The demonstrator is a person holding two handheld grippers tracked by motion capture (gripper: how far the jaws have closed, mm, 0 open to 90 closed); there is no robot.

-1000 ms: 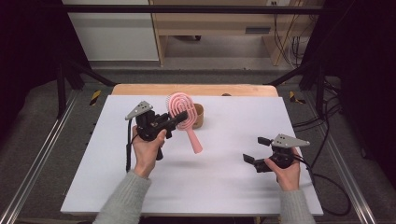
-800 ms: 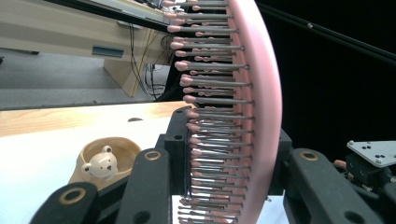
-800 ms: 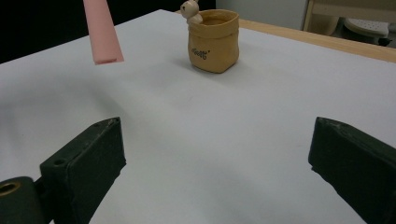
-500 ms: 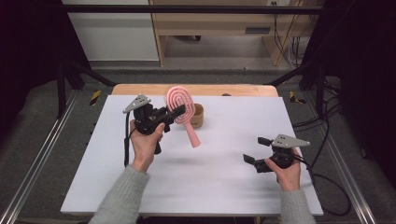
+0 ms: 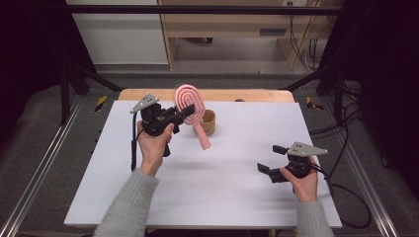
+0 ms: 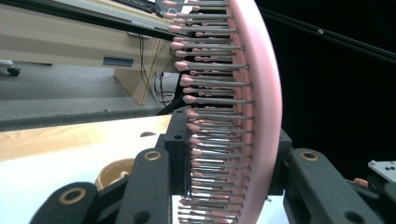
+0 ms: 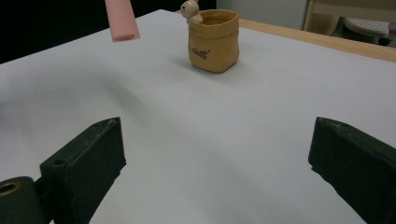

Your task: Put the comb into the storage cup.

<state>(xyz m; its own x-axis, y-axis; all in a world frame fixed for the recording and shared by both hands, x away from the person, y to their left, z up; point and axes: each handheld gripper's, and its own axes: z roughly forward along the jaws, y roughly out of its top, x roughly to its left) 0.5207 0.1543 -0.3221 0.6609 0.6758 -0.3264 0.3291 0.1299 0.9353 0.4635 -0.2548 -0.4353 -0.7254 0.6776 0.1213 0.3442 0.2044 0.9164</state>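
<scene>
Above the far-left part of the white tabletop [image 5: 207,197], the left tongs [image 5: 184,114] are clamped on the head of a pink hairbrush [image 5: 190,106], lifted clear of the surface with its handle slanting down toward the person. Its metal bristles (pink-tipped) sit between the jaws in the left gripper view. Just behind the handle stands a small tan pot [image 5: 209,122]. Well apart, near the right edge, the right tongs [image 5: 269,159] hover low, jaws spread wide around nothing.
</scene>
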